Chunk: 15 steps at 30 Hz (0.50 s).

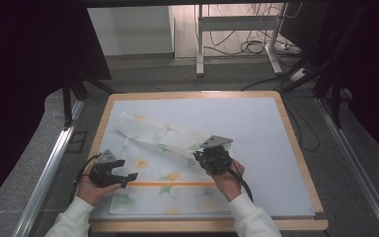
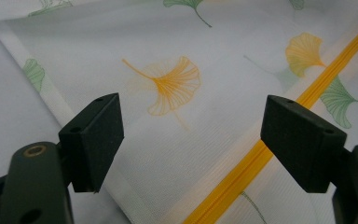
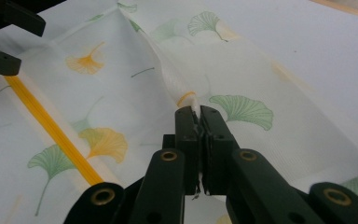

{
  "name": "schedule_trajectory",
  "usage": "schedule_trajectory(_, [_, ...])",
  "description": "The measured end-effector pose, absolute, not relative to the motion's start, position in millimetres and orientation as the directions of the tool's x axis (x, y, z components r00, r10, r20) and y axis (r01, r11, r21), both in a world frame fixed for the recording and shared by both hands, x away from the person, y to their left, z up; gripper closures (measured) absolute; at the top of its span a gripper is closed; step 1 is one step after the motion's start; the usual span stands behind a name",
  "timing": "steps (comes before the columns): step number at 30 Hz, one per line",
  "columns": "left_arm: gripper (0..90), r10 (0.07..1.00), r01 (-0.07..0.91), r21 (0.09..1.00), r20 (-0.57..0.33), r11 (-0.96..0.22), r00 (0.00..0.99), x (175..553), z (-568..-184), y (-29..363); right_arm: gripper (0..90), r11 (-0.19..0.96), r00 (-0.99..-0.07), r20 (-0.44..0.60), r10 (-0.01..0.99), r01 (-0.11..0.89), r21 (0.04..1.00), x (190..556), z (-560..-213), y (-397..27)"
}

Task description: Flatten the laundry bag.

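A thin white cloth [image 1: 163, 163] printed with yellow and green ginkgo leaves lies on the table, with an orange stripe [image 1: 177, 184] across its near part. Its far corner is folded over toward the middle. My right gripper [image 1: 201, 159] is shut on a pinched fold of the cloth [image 3: 186, 93], which rises in a ridge from the jaws. My left gripper [image 1: 131, 176] hovers open over the cloth's left side, its jaws wide apart above a yellow leaf [image 2: 170, 86] and the stripe [image 2: 261, 151], holding nothing.
The cloth rests on a pale blue mat [image 1: 256, 133] on a wooden-edged table [image 1: 301, 163]. Metal rails [image 1: 49, 168] run along both sides. Desk legs and cables [image 1: 246, 44] stand on the floor beyond the far edge.
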<state>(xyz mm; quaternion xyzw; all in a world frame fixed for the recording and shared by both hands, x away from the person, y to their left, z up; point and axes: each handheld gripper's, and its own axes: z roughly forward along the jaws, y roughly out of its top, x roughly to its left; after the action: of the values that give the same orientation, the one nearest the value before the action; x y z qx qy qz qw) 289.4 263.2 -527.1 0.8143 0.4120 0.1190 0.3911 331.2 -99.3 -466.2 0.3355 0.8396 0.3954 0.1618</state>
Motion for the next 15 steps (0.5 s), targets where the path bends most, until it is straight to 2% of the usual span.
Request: schedule_trajectory(15, [20.8,0.762,0.577,0.733,-0.127,-0.359,0.635,289.4,-526.9,263.5,85.8,0.454,-0.702,-0.01,0.712,0.449,0.77,337.7,-469.9,-107.3])
